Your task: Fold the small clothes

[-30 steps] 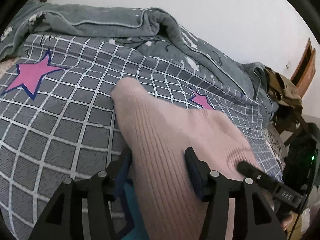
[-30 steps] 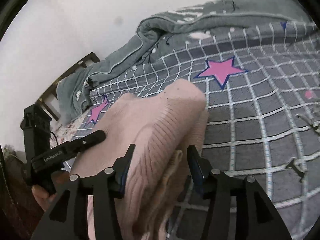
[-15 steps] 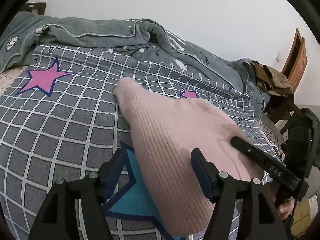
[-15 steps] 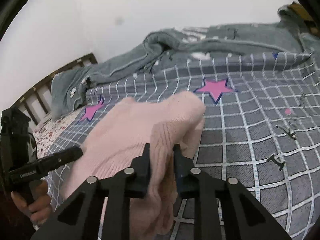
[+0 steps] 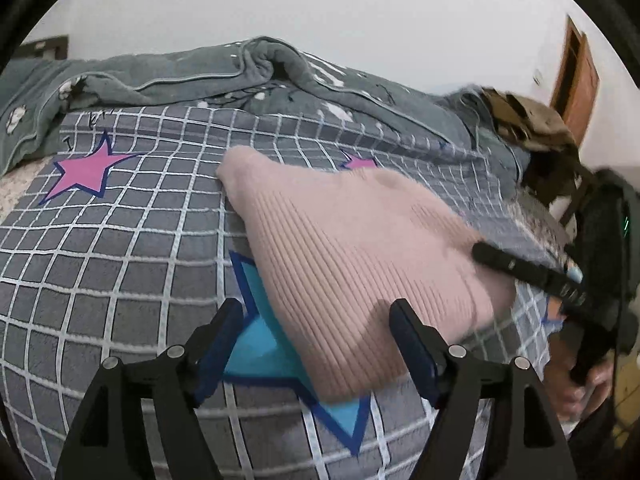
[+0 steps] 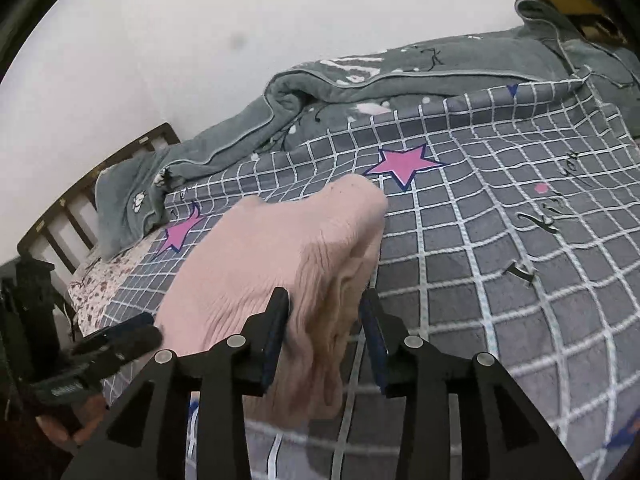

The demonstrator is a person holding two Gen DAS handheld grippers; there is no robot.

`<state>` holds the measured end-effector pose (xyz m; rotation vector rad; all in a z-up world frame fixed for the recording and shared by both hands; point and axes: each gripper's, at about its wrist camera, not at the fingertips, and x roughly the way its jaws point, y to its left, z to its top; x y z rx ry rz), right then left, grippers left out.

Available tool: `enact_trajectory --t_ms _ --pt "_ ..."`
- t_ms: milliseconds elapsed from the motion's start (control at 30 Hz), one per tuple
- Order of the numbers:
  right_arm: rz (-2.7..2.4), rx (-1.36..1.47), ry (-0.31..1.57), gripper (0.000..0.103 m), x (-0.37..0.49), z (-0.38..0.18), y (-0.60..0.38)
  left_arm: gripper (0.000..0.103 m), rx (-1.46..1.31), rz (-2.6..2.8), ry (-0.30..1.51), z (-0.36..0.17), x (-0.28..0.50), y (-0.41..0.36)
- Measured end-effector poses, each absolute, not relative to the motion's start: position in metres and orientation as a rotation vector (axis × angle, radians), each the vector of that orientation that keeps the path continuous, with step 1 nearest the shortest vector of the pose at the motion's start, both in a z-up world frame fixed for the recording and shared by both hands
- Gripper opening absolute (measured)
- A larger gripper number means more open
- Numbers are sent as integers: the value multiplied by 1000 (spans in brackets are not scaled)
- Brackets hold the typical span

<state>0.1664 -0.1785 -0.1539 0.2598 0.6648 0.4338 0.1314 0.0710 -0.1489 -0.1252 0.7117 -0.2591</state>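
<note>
A pink ribbed garment (image 5: 344, 248) lies folded on the grey checked bedcover (image 5: 120, 264). My left gripper (image 5: 316, 320) is at its near corner, jaws wide and still opening. One finger is over a blue star, the other beside the cloth edge, and neither pad presses on it. In the right wrist view the garment's (image 6: 256, 264) bunched side edge sits loosely between the jaws of my right gripper (image 6: 326, 314), which are opening. My right gripper (image 5: 520, 268) also shows in the left wrist view at the garment's far side, held by a hand (image 5: 576, 396).
A rumpled grey quilt (image 6: 360, 92) is heaped along the back of the bed against the white wall. A wooden headboard (image 6: 80, 196) stands at one end. Brown clothes (image 5: 532, 124) and a wooden door (image 5: 576, 76) are at the other end.
My left gripper let go of the garment, opened wider and drew back. My right gripper shut on the garment's edge half a second ago, then parted again while pulling back.
</note>
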Motion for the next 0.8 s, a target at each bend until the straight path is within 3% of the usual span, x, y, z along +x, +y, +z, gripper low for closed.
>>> enact_trajectory --t_ms 167,267,367,433,467,500,600,733,800 --pt "483 209 648 50 136 -152 -179 75 -64 -278 720 -165 103 62" --pt "515 199 656 50 129 -159 -174 75 -3 -245 710 -169 101 52" --pt "530 220 661 50 129 -162 -169 64 33 -197 675 -167 102 44" --pt "542 247 668 45 135 -163 -166 49 15 -194 652 -163 101 44" --pt "545 259 674 31 137 -163 -165 29 -2 -213 640 -161 100 46" --pt "552 271 680 9 140 -164 -165 21 -7 -219 632 -159 98 47" --pt "520 278 644 8 138 -165 -173 17 -19 -228 647 -161 99 55" --pt "510 302 733 8 147 -184 -182 18 -75 -283 693 -167 99 63" --pt "507 262 734 15 146 -183 -179 22 -101 -296 687 -164 97 67"
